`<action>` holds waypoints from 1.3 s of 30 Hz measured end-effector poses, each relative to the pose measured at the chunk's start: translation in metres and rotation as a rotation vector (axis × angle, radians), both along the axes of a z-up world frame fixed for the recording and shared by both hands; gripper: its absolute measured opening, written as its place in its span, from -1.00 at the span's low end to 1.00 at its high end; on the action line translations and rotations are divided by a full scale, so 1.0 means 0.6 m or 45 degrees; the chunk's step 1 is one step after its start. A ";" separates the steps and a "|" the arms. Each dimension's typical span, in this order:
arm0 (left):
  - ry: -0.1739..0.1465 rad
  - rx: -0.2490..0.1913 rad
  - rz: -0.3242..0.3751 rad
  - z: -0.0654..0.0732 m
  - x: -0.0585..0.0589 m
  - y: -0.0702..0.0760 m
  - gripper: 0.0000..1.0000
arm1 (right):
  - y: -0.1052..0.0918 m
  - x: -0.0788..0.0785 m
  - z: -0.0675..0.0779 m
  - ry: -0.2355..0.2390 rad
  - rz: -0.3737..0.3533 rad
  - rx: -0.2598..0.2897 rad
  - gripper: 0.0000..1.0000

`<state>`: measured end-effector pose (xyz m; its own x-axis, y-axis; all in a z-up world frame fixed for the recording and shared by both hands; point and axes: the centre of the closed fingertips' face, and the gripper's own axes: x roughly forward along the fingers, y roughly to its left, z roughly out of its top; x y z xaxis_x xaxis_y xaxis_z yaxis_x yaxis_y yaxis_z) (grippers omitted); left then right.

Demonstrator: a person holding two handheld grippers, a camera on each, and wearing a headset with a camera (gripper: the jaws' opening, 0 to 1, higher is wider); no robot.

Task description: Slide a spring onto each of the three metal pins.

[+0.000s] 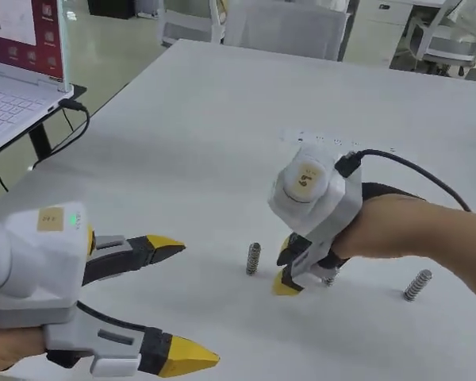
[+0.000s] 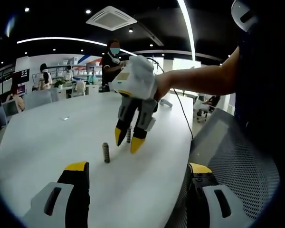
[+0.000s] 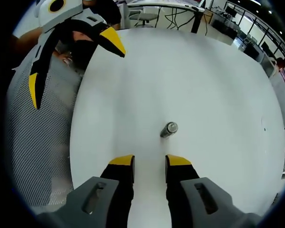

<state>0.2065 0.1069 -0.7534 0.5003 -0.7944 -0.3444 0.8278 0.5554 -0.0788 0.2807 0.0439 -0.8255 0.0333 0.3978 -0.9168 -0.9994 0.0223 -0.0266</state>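
Three small metal springs stand on the white table [image 1: 222,135]. One spring [image 1: 254,258] is upright just left of my right gripper [image 1: 289,268]; the right gripper view shows it end-on [image 3: 169,129] just ahead of the jaws. A second spring [image 1: 329,279] is mostly hidden behind that gripper. The third spring [image 1: 417,284] stands further right. My right gripper [image 3: 150,161] points down at the table, jaws slightly apart and holding nothing. My left gripper [image 1: 181,302] hovers at the near left, wide open and empty [image 2: 138,168]. Whether pins sit inside the springs I cannot tell.
A laptop [image 1: 16,79] with a black cable [image 1: 75,111] sits on a stand at the far left. A mesh chair [image 2: 237,156] is beside the table's near edge. Office chairs [image 1: 285,28] and several people [image 2: 111,64] are beyond the far edge.
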 end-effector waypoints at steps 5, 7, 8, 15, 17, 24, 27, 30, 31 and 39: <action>0.006 -0.001 -0.003 -0.002 0.000 -0.004 0.61 | -0.006 -0.017 0.004 0.010 -0.029 0.053 -0.50; 0.010 -0.001 -0.010 -0.003 -0.002 -0.008 0.61 | -0.011 -0.025 0.004 0.009 -0.041 0.070 -0.48; 0.012 0.000 -0.012 -0.003 -0.003 -0.009 0.61 | -0.013 -0.030 0.006 0.013 -0.049 0.088 -0.46; 0.027 0.001 -0.021 -0.008 -0.004 -0.014 0.61 | -0.023 -0.060 0.009 0.035 -0.097 0.182 -0.37; 0.029 -0.002 -0.023 -0.009 -0.004 -0.017 0.61 | -0.025 -0.065 0.009 0.032 -0.101 0.194 -0.34; 0.033 -0.008 -0.032 -0.010 -0.003 -0.022 0.62 | -0.035 -0.083 0.022 0.025 -0.167 0.308 -0.26; 0.035 -0.009 -0.036 -0.011 -0.003 -0.023 0.62 | -0.044 -0.090 0.026 0.017 -0.191 0.341 -0.23; 0.039 -0.012 -0.038 -0.013 -0.003 -0.024 0.62 | -0.052 -0.097 0.030 0.010 -0.210 0.378 -0.21; 0.042 -0.016 -0.038 -0.013 -0.003 -0.025 0.62 | -0.057 -0.101 0.032 0.005 -0.217 0.388 -0.20; 0.048 -0.020 -0.050 -0.016 -0.003 -0.033 0.63 | -0.079 -0.107 0.042 0.007 -0.292 0.472 -0.10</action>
<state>0.2045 0.0871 -0.7632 0.4557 -0.8185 -0.3498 0.8452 0.5211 -0.1183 0.2167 -0.0034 -0.8005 0.1547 0.6829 -0.7140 -0.9677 0.2505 0.0299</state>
